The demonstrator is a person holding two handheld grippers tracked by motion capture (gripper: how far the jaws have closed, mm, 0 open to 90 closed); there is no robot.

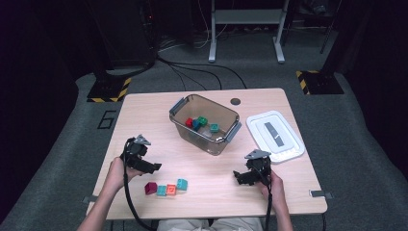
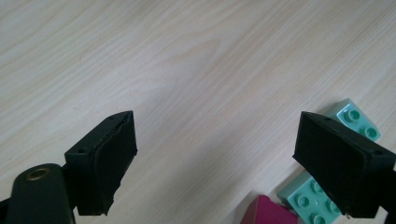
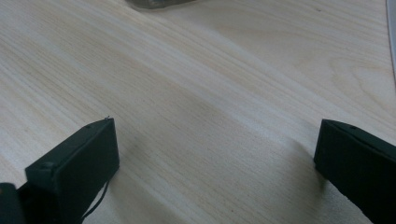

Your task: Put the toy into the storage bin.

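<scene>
Near edge: a row of four small plastic studded blocks lies on the light wood table (image 1: 202,163) in front of the person: magenta block (image 1: 150,188), teal block (image 1: 161,190), orange block (image 1: 171,189), pale turquoise block (image 1: 182,184). The row's long axis runs roughly left-right, tipping slightly up at the turquoise end. Left gripper (image 1: 153,168) hangs just above-left of the row, jaws spread wide, nothing between them; in the left gripper view the blocks sit off to the right jaw's side, so it needs a shift that way. Left hand clearly nearer. Right gripper (image 1: 239,177) is well apart to the right, jaws wide, empty, over bare wood. Open table all round the row. Farther back: clear plastic bin (image 1: 185,129) holding blocks, white lid (image 1: 284,150) beside it.
</scene>
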